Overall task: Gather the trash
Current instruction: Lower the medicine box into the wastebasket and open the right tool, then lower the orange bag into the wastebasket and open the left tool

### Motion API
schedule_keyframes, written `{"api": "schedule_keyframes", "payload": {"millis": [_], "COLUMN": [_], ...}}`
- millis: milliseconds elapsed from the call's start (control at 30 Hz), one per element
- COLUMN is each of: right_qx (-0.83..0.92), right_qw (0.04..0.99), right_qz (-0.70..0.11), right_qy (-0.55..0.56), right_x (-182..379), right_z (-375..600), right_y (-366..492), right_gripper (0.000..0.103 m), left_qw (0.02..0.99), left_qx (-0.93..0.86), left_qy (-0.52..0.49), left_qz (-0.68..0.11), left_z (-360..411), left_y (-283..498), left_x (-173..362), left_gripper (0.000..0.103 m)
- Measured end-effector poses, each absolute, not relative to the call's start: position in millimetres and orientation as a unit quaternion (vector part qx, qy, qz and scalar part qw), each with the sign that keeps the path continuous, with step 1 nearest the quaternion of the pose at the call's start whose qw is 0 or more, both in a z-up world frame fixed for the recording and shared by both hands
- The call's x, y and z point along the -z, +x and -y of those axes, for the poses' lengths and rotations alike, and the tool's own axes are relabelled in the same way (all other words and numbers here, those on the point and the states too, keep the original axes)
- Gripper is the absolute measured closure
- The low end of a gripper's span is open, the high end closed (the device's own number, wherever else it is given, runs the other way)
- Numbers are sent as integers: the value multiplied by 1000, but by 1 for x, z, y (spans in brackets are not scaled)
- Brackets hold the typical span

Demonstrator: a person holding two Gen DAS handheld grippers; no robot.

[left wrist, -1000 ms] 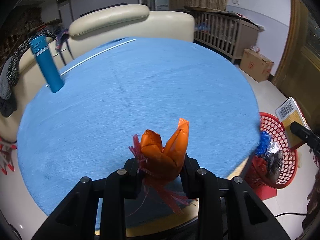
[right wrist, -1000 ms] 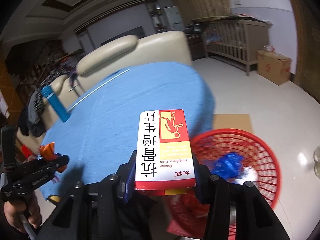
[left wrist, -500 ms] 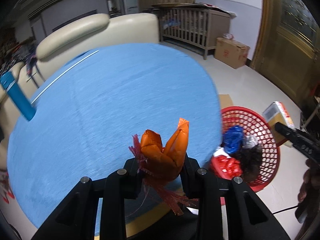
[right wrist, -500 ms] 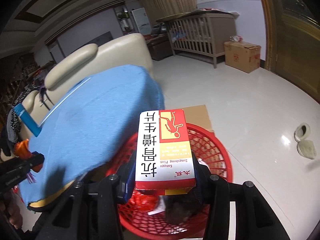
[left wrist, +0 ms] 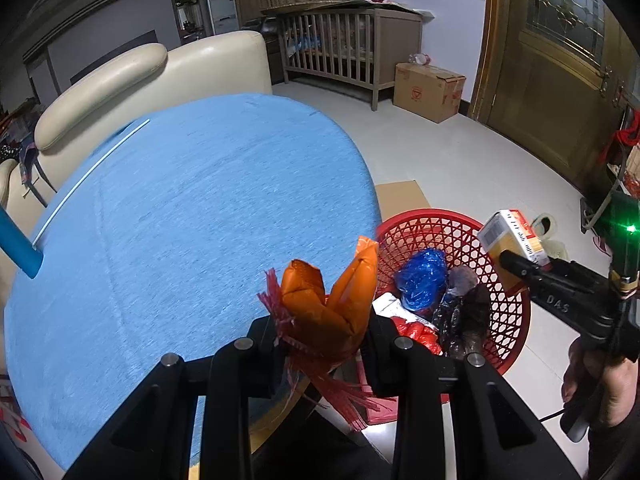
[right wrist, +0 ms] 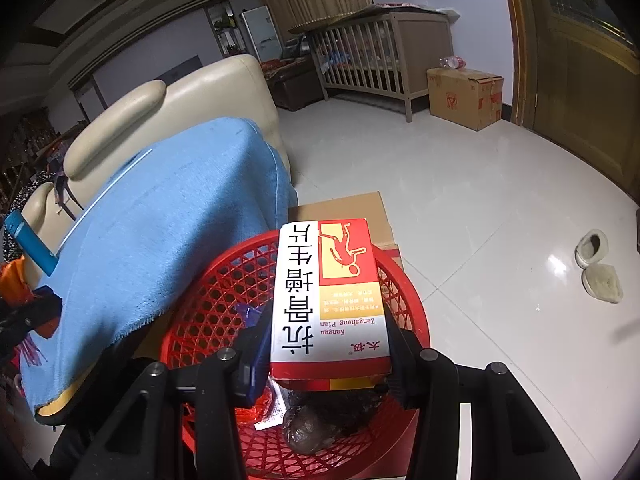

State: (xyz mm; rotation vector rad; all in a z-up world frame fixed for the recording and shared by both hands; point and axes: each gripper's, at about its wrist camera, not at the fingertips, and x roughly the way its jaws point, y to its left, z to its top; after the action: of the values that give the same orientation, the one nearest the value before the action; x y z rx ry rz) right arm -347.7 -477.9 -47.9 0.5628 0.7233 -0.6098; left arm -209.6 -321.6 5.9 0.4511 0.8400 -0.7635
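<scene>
You are at the drop-off step. Your right hand-held gripper (right wrist: 328, 364) is clamped on the box (right wrist: 330, 292), which hangs directly over the red basket (right wrist: 208, 300) beside the worktop (left wrist: 180, 220). Your left hand-held gripper (left wrist: 324, 336) pinches the orange wrapper (left wrist: 328, 300) above the worktop's edge, short of the basket. Next, spread the right jaws, then carry the wrapper across.

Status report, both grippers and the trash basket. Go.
Left gripper shut on orange wrapper, at table edge beside red basket. Right gripper shut on medicine box, over basket. Nothing blocking the drop.
</scene>
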Motion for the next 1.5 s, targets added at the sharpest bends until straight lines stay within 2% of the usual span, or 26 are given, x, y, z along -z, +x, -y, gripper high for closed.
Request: {"api": "schedule_keyframes", "payload": {"millis": [333, 400, 433, 467, 500, 1100, 1500], "right_qx": [294, 298, 298, 298, 300, 327, 326], "right_qw": [849, 842, 837, 834, 830, 847, 853], "right_qz": [-349, -359, -366, -371, -375, -277, -247], "right_qy": [265, 271, 276, 279, 283, 315, 325], "right_x": [54, 60, 63, 66, 69, 24, 10], "right_z": [480, 483, 485, 487, 489, 498, 502], "right_y": [-344, -343, -342, -342, -342, -399, -416], "right_gripper": [53, 50, 47, 36, 29, 29, 29], "left_qw": [817, 816, 815, 814, 814, 776, 752], "left_qx": [364, 366, 367, 368, 368, 403, 414], "left_qy": [213, 213, 214, 216, 217, 244, 262], "left_qz": [-393, -393, -394, -394, -394, -418, -441], "left_z": [332, 334, 335, 337, 338, 395, 426], "left_y": [-214, -215, -216, -216, -217, -238, -249], "left_x": [-7, -6, -6, -5, -4, 16, 38], "left_gripper": [70, 70, 70, 70, 70, 70, 70]}}
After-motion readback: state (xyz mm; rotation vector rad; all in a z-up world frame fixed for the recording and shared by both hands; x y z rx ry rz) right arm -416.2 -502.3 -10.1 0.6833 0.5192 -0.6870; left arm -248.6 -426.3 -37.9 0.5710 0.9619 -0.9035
